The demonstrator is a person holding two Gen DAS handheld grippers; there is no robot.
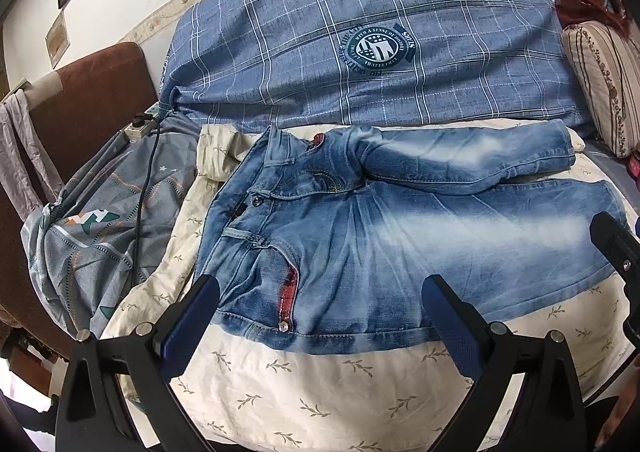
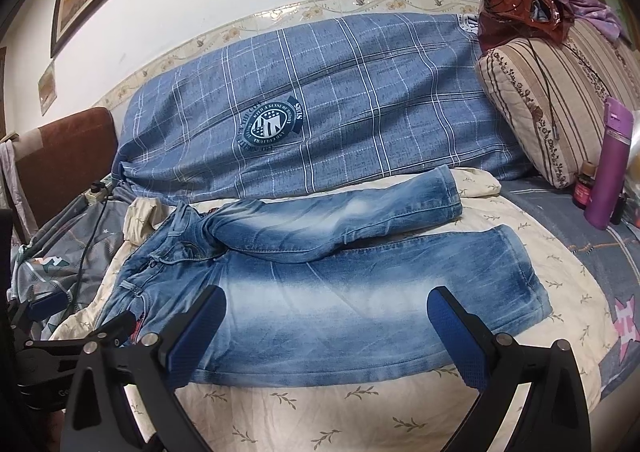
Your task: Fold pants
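**Jeans spread flat on the bed, both grippers hovering wide**

The pants (image 1: 400,228), a pair of faded blue jeans, lie unfolded on a cream leaf-print blanket (image 1: 320,384) on the bed. Their waistband points toward the brown headboard (image 1: 92,99), and the two legs run away from it, the far leg angled slightly apart from the near one. Just beyond the pants, against the wall, sits a blue plaid duvet (image 1: 360,43) with a round emblem. A grey patterned sheet (image 1: 100,219) with a black cable across it lies between the pants and the headboard. Past the leg cuffs a striped pillow (image 2: 560,103) stands with a purple bottle (image 2: 608,167) beside it.

The left gripper (image 1: 320,316) hangs over the waist end of the pants, jaws wide and holding nothing. The right gripper (image 2: 326,326) hangs over the near leg, jaws likewise spread wide and empty
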